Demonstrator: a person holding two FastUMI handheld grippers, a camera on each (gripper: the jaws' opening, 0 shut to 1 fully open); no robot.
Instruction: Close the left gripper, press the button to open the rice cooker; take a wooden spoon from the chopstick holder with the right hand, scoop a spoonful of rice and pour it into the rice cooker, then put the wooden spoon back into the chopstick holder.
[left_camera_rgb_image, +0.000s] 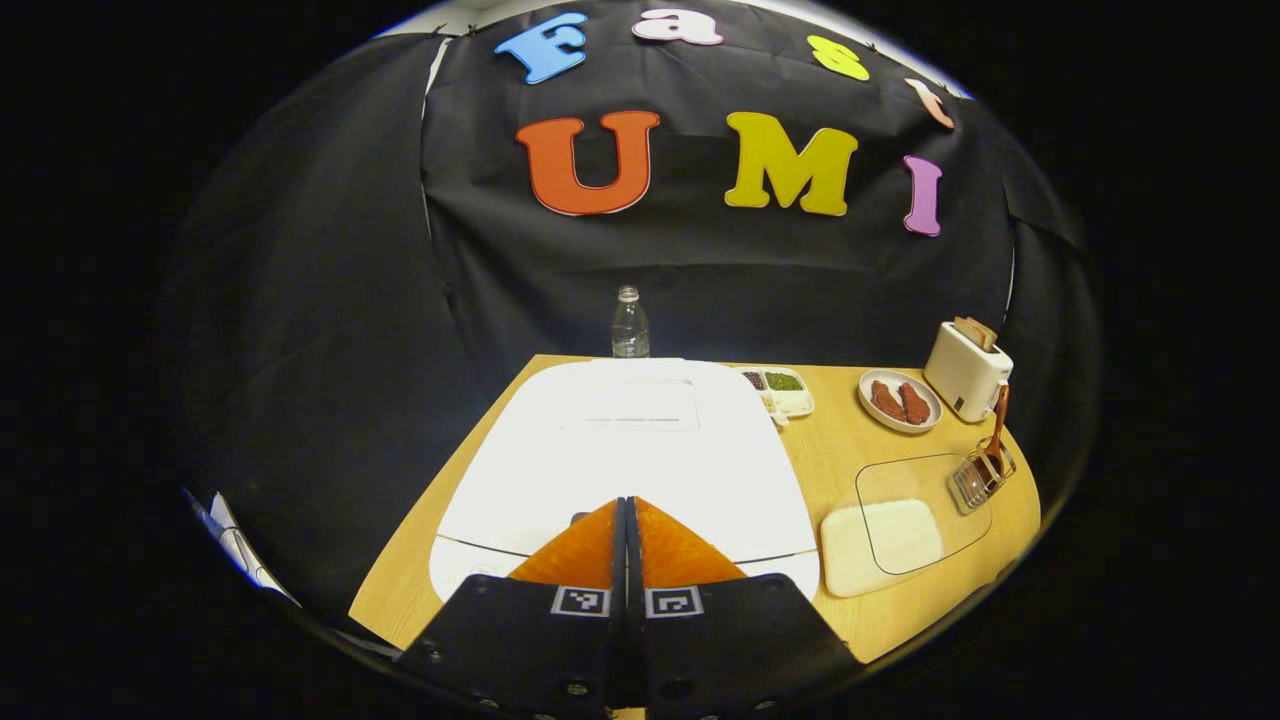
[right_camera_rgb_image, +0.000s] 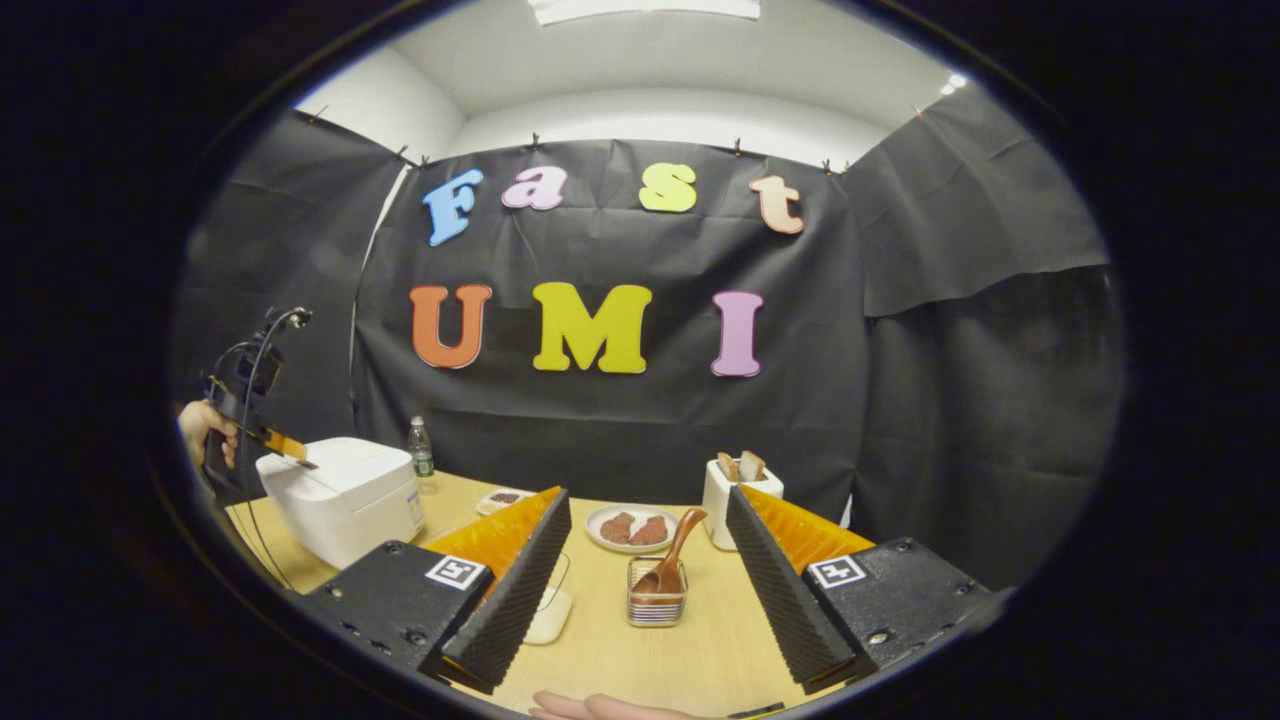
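The left gripper (left_camera_rgb_image: 627, 520) had its fingers pressed together, empty, over the front edge of the big white rice cooker (left_camera_rgb_image: 625, 450), whose lid was down. To do this well, it should push straight down on the button, probably hidden under its tips. The right gripper (right_camera_rgb_image: 648, 560) was open wide, aimed level at the brown wooden spoon (right_camera_rgb_image: 672, 562) standing in the small clear chopstick holder (right_camera_rgb_image: 655, 600).

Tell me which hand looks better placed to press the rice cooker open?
Left. The left gripper is shut and sits right over the closed rice cooker's lid. The right gripper is open and faces the wooden spoon in the chopstick holder, well off to the cooker's side.
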